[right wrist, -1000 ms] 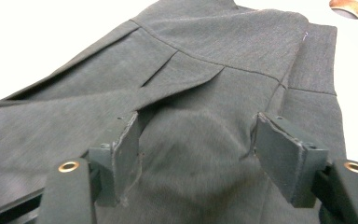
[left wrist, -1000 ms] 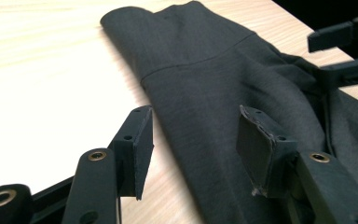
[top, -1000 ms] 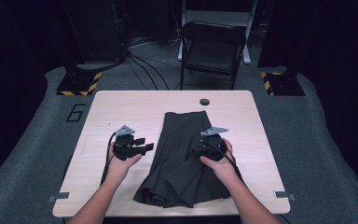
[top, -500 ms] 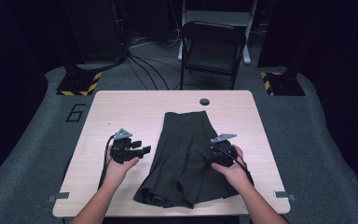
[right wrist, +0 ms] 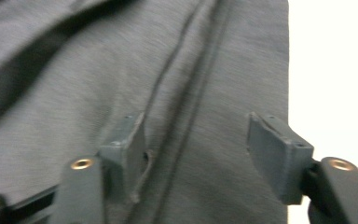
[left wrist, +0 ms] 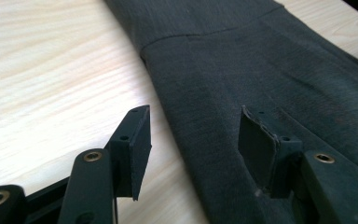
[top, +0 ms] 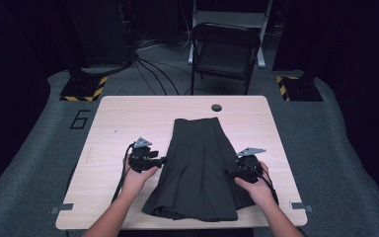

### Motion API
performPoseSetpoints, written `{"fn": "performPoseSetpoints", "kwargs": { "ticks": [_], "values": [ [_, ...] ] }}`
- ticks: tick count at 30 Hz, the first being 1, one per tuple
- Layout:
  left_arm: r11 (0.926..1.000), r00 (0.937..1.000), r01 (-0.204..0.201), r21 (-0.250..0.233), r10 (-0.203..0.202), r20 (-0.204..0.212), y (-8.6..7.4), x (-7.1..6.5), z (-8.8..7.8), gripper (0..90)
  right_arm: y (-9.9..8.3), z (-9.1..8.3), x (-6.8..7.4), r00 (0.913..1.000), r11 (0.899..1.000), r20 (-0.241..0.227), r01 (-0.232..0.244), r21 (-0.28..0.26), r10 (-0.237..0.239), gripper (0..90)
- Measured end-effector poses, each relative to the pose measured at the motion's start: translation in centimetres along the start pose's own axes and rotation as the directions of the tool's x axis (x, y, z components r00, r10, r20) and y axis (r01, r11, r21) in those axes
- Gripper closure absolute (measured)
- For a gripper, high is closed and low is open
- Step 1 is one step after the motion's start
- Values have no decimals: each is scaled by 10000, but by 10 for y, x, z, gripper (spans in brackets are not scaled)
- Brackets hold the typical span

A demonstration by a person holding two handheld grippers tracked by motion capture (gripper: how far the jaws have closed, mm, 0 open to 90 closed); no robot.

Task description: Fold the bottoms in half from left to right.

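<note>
Skirt [top: 200, 168] is laid flat mid-desk [top: 128, 113], hem at near edge. L gripper [top: 162, 159] is held spread at its left side; R gripper [top: 231, 173], spread but just narrowing, straddles right-side fabric. Chair [top: 225, 49], cables seen behind.

The skirt [top: 197, 165] is spread on the table [top: 108, 128] between the left gripper [top: 162, 159] and the right gripper [top: 230, 173]; a chair [top: 224, 52] is set beyond both.
</note>
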State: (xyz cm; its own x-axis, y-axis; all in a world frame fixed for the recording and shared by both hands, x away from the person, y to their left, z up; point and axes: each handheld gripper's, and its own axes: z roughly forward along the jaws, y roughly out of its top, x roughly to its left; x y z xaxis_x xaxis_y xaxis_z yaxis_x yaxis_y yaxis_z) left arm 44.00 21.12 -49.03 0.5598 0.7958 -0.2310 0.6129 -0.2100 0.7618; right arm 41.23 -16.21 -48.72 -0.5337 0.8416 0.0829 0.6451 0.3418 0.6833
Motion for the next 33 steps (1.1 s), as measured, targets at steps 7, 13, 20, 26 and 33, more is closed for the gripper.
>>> {"fn": "performPoseSetpoints", "kwargs": {
  "ticks": [7,13,20,26,33],
  "values": [
    [9995,9998,-190,258,189,44,-2,-9,17,442,-3,7,13,9990,9996,-366,273,106,-268,462],
    [9993,9996,-279,241,279,20,-1,-11,20,442,-6,13,19,9981,9992,-514,339,224,-327,752],
    [9995,9997,-250,201,250,1,-1,-11,18,443,-1,9,23,9965,9988,-699,437,-200,-450,846],
    [9995,9996,-279,132,278,19,0,-11,17,444,1,16,15,9959,9997,-896,-171,-198,152,577],
    [9998,9998,-205,71,205,-28,-1,-11,15,446,6,30,13,9960,9997,-870,-221,-44,216,436]
  ]
}}
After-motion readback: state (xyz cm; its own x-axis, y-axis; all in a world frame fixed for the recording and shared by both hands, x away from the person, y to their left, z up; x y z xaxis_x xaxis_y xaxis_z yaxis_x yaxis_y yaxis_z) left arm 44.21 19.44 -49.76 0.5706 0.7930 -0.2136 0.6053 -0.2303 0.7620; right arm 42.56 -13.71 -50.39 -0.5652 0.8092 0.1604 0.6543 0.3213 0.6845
